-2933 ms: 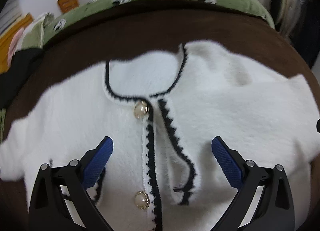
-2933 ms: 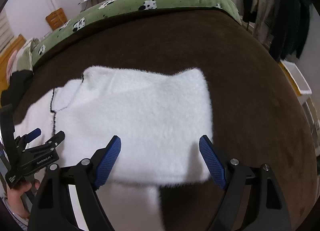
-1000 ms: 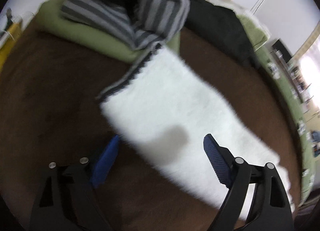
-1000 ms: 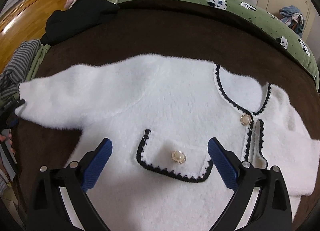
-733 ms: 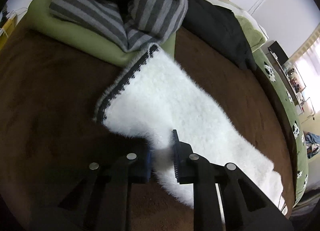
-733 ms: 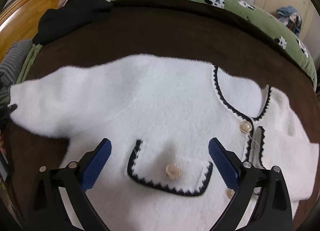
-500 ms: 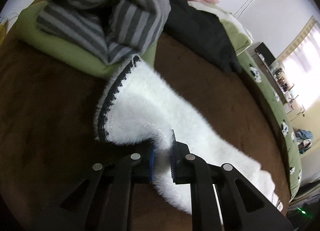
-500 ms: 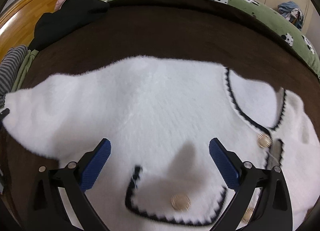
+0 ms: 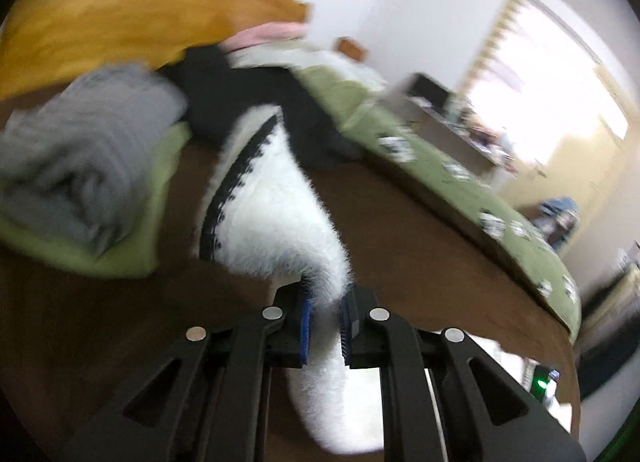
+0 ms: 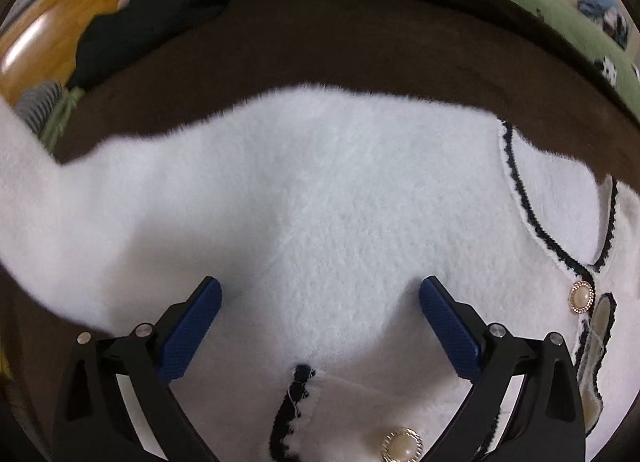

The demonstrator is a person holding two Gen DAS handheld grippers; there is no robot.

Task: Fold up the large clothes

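A fluffy white cardigan (image 10: 340, 197) with black trim and pearl buttons lies flat on a brown blanket (image 10: 360, 41). My left gripper (image 9: 325, 316) is shut on the cardigan's sleeve (image 9: 272, 205) near its black-trimmed cuff and holds it lifted off the blanket. My right gripper (image 10: 320, 302) is open and low over the cardigan's chest, just above a trimmed pocket flap (image 10: 320, 398). The lifted sleeve shows at the left edge of the right wrist view (image 10: 36, 197).
A grey striped garment (image 9: 80, 149) lies on a green pad left of the sleeve. A black garment (image 9: 248, 89) lies behind it. A green cow-print quilt (image 9: 460, 177) borders the blanket's far side. A wooden headboard (image 9: 120, 13) stands behind.
My left gripper closed on the sleeve near the cuff and has lifted it off the blanket. My right gripper moved lower over the cardigan's chest, still open.
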